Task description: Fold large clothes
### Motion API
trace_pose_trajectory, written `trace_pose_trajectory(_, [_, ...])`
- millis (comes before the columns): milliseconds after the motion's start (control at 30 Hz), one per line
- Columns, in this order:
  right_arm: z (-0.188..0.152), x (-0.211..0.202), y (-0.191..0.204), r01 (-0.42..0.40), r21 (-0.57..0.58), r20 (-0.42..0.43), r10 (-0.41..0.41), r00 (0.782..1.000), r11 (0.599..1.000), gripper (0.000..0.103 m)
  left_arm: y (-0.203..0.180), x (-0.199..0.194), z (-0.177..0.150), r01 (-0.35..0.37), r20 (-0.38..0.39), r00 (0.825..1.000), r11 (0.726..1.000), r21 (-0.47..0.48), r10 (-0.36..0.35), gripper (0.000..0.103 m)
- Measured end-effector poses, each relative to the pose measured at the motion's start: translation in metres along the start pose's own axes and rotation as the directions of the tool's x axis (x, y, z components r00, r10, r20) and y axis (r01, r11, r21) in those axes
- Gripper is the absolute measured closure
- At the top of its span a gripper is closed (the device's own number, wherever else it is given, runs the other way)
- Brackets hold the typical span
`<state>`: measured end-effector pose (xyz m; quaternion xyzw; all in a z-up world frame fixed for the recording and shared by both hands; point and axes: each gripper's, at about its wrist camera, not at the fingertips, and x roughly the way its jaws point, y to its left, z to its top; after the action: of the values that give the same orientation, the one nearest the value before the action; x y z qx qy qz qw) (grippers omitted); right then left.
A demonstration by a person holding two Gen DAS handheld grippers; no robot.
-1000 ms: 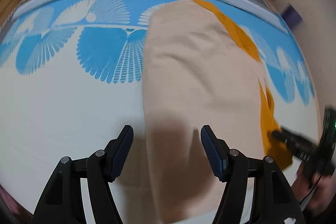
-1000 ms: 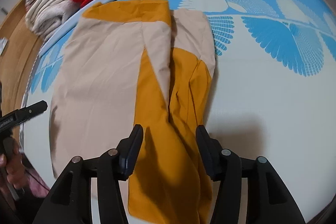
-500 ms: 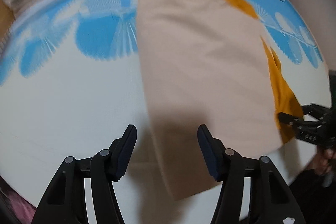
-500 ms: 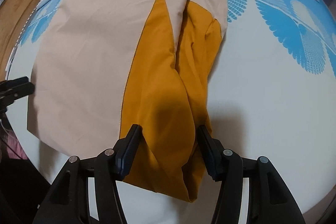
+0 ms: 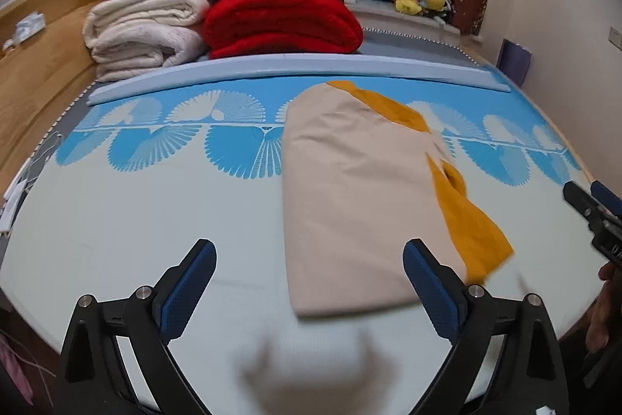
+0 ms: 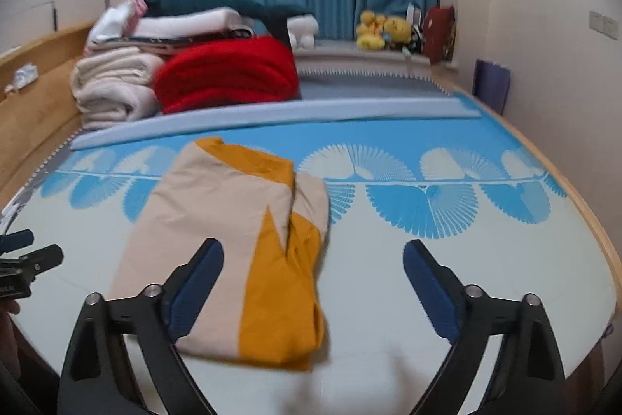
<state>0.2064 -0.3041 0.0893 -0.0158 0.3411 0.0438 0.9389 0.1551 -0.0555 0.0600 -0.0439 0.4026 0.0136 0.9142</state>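
- Risk first: we judge that the folded garment (image 5: 350, 205) could lose its shape on the next touch. Its orange layers (image 6: 283, 298) lie loose along one long side, and a claw catching only the top layer would drag the fold open.
- Second risk: the garment's near edge lies close to the near edge of the bed (image 5: 116, 240); a careless pull toward us could slide it off the mattress.
- Third risk: both views are blurred, so we cannot confirm that the near corners are square; an uneven base would carry into any further fold.
- Left claw (image 5: 309, 282): jaws opening, wide apart, nothing between the pads. The garment's near beige corner lies ahead of it, nearer the right-hand finger, and not touched.
- Right claw (image 6: 313, 286): jaws opening, likewise empty. The garment lies ahead and to its left, the orange side behind its left finger.
- Garment lies flat on the bed's patterned cover, well short of the stacked blankets (image 5: 272, 22) at the far end.
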Motion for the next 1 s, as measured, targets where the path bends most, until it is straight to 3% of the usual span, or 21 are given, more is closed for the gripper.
trace_pose_trajectory(167, [-0.032, -0.039, 0.019, -0.004, 0.006, -0.040, 0.005, 0.999, 1.000, 0.008, -0.007, -0.034, -0.044, -0.006, 0.018, 1.000, 0.999, 0.032, 0.005, 0.001])
trace_pose_trajectory(300, [-0.055, -0.058, 0.030, -0.021, 0.015, -0.052, 0.022, 0.998, 1.000, 0.008, -0.010, -0.030, -0.067, -0.021, -0.010, 1.000, 1.000, 0.022, 0.021, 0.001])
trace_pose_trajectory(400, [-0.068, -0.061, 0.041, -0.041, -0.004, -0.077, 0.040, 0.996, 0.999, 0.008, -0.013, -0.013, -0.066, -0.017, -0.060, 0.998, 1.000, 0.013, 0.017, 0.001])
trace_pose_trajectory(500, [-0.069, -0.056, 0.051, -0.036, -0.036, -0.077, 0.034, 0.996, 0.999, 0.008, -0.018, -0.008, -0.066, -0.024, -0.048, 0.999, 1.000, 0.020, 0.025, 0.001])
trace_pose_trajectory(700, [-0.071, -0.040, 0.057, -0.048, -0.040, -0.106, 0.043, 0.993, 0.998, 0.008, -0.024, -0.001, -0.070, 0.031, -0.071, 0.997, 1.000, -0.005, -0.031, 0.001])
trace_pose_trajectory(1000, [-0.074, -0.030, 0.065, -0.058, -0.061, -0.133, 0.050, 0.990, 0.996, 0.008, -0.020, 0.006, -0.071, 0.021, -0.099, 0.995, 0.999, -0.028, -0.024, 0.001])
